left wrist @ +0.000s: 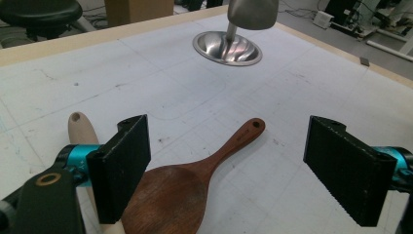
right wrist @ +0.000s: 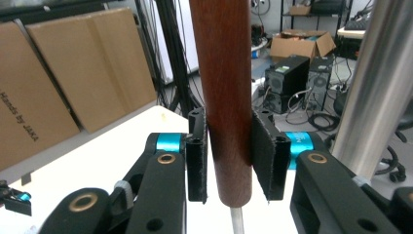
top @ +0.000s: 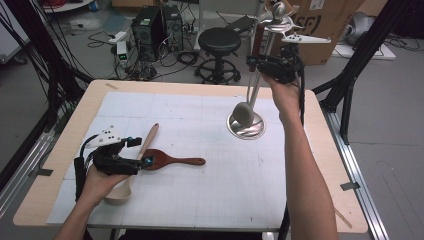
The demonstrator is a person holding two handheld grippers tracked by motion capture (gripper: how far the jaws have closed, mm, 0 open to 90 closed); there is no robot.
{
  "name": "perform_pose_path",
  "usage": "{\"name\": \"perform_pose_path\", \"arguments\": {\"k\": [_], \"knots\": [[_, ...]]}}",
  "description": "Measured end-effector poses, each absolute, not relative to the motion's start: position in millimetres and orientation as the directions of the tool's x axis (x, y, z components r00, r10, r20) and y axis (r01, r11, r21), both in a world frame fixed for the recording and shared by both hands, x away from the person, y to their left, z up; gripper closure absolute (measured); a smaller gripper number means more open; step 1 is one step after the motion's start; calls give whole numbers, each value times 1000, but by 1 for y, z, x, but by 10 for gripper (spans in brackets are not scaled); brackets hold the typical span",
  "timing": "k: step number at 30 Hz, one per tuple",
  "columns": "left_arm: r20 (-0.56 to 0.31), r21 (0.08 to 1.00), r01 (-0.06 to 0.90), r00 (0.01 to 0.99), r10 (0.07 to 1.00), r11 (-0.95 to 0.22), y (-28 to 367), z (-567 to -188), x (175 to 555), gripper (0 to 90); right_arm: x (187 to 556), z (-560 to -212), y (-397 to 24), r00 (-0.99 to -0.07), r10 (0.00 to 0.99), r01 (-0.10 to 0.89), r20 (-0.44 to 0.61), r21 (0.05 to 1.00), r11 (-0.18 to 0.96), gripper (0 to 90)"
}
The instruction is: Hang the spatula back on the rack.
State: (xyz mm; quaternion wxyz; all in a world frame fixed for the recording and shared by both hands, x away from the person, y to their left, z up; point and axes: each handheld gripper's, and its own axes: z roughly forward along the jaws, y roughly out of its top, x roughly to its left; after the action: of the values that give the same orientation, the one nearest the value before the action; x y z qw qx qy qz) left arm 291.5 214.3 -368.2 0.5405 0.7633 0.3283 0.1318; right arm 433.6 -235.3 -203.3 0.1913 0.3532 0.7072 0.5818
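wooden spoons: 2 (top: 172, 160) (top: 142, 150) | ladle: 1 (top: 245, 114) | metal stand: 1 (top: 246, 126)

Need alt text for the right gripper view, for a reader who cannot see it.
The right gripper has its two black fingers closed on a dark brown wooden handle standing upright. A shiny metal pole rises to its right, with cardboard boxes and computer towers behind.

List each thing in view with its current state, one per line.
Left gripper: open, over the spoon.
Right gripper: shut on the dark wooden handle, upright.
Dark brown wooden spoon: flat on the table.
Pale wooden spatula: flat.
Steel utensil stand: upright.
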Motion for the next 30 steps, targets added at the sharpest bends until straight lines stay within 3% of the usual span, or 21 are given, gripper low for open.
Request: {"name": "perform_pose_path", "arguments": {"k": [20,30], "knots": [[-149,912,357,748,646,-202,215,-368,292,179,420,-197,-254,-699,705,241,119,968,75,649],[-150,912,357,747,648,-201,215,-369,292,178,416,-196,-265,-735,664,251,139,965,77,781]]}}
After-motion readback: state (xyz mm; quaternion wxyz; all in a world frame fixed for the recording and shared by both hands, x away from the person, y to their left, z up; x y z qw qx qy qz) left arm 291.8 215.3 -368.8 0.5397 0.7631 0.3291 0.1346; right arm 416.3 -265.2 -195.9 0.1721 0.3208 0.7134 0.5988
